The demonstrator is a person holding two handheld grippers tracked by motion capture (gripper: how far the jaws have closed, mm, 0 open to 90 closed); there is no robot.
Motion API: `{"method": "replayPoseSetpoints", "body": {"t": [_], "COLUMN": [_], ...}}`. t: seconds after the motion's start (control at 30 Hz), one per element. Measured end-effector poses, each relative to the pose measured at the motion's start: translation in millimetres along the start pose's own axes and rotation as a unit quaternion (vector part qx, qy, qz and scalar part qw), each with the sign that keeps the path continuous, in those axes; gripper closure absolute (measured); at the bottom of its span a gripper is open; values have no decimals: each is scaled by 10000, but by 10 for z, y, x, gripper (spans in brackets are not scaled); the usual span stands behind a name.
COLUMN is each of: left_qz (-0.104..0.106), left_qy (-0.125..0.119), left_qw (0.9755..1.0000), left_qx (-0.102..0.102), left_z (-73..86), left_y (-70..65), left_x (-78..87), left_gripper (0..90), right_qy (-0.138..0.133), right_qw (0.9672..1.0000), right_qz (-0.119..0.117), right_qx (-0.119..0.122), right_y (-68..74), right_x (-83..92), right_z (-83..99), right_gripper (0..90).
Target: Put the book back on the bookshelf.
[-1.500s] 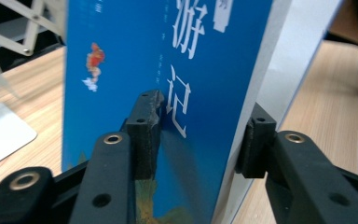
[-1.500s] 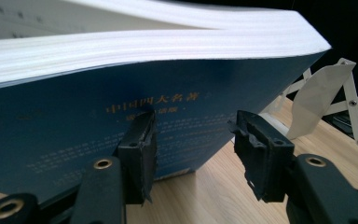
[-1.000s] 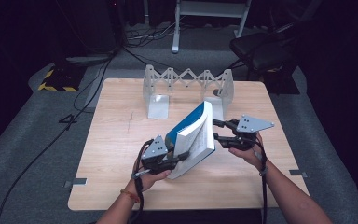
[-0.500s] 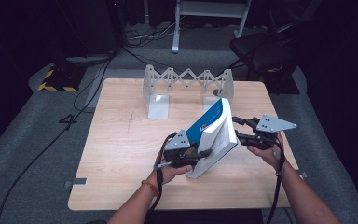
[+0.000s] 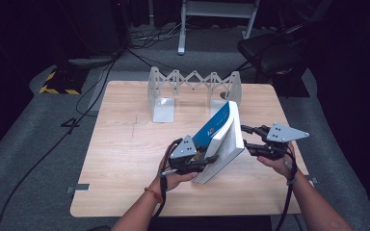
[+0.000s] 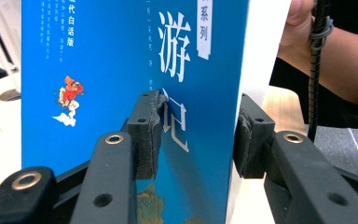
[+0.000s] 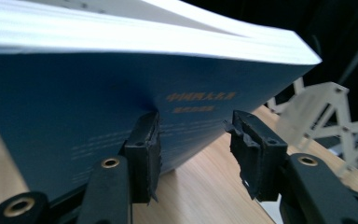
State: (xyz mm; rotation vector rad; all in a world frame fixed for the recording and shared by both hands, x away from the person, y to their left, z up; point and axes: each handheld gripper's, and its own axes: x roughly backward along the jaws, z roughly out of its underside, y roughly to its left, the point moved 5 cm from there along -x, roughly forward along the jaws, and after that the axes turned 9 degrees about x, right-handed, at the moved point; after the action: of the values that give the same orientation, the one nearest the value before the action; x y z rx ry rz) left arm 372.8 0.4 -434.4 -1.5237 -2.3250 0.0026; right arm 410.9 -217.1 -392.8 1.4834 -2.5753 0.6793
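A thick book (image 5: 219, 132) with a blue cover stands tilted on the wooden table (image 5: 125, 159), its white page edge turned to the right. My left gripper (image 5: 207, 160) holds its lower end. In the left gripper view the jaws (image 6: 196, 135) straddle the spine of the book (image 6: 98, 56), one pad on each cover; they have just been opening a little. My right gripper (image 5: 246, 137) is at the book's right side. Its jaws (image 7: 191, 135) have just been opening and grip nothing. One pad (image 7: 142, 140) lies against the blue back cover (image 7: 74, 93).
A white zigzag folding rack (image 5: 192, 86) with two upright end plates stands at the back of the table, also seen as the rack (image 7: 317, 107) beyond the right jaws. A dark chair (image 5: 270, 48) and cables lie on the floor behind.
Both grippers and the book have moved to the right across the table. The book stands steeper now than a second ago.
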Motion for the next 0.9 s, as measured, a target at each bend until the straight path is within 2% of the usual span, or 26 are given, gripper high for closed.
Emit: {"method": "replayPoseSetpoints", "body": {"t": [0.17, 0.2, 0.23, 0.3, 0.33, 0.37, 0.43, 0.53, 0.6, 0.67, 0.77, 0.8, 0.83, 0.9], "left_qz": [-55, -47, -67, -131, -251, -361, -464, -568, -837, -914, -1183, -1410, -1410, -1609], "left_qy": [149, 247, 415, 484, 564, 610, 648, 617, 625, 588, 526, 463, 463, 376], "left_qw": [9998, 9997, 9990, 9986, 9978, 9971, 9964, 9962, 9942, 9939, 9915, 9889, 9889, 9862], "left_qx": [-68, -77, -132, -178, -247, -277, -275, -249, -252, -204, -97, -10, -10, 32], "left_z": [27, 43, 81, 104, 136, 161, 201, 245, 273, 281, 295, 311, 311, 323], "left_y": [-8, -20, -53, -73, -100, -125, -171, -256, -296, -308, -293, -275, -275, -267], "left_x": [99, 112, 139, 151, 160, 160, 147, 81, 22, 3, -32, -63, -63, -84], "left_gripper": [531, 469, 445, 351, 351, 280, 224, 190, 134, 89, 86, 80, 75, 70], "right_qy": [6, -39, -52, -42, -6, 42, 64, 53, 69, 77, 47, 35, 35, 43], "right_qw": [9998, 9997, 9995, 9993, 9990, 9987, 9984, 9979, 9970, 9967, 9967, 9965, 9965, 9962], "right_qz": [-153, -163, -245, -336, -376, -408, -489, -603, -716, -750, -776, -814, -814, -847], "right_qx": [125, 176, 167, 178, 247, 298, 283, 239, 277, 291, 243, 195, 195, 179], "right_y": [123, 175, 203, 237, 268, 301, 340, 373, 413, 453, 462, 479, 479, 509], "right_x": [-72, -94, -107, -124, -142, -162, -193, -230, -250, -281, -308, -343, -343, -382], "right_z": [-56, -73, -76, -76, -70, -62, -46, -33, -29, -32, -37, -37, -37, -36], "right_gripper": [491, 491, 489, 482, 484, 483, 483, 483, 483, 480, 470, 462, 462, 457]}}
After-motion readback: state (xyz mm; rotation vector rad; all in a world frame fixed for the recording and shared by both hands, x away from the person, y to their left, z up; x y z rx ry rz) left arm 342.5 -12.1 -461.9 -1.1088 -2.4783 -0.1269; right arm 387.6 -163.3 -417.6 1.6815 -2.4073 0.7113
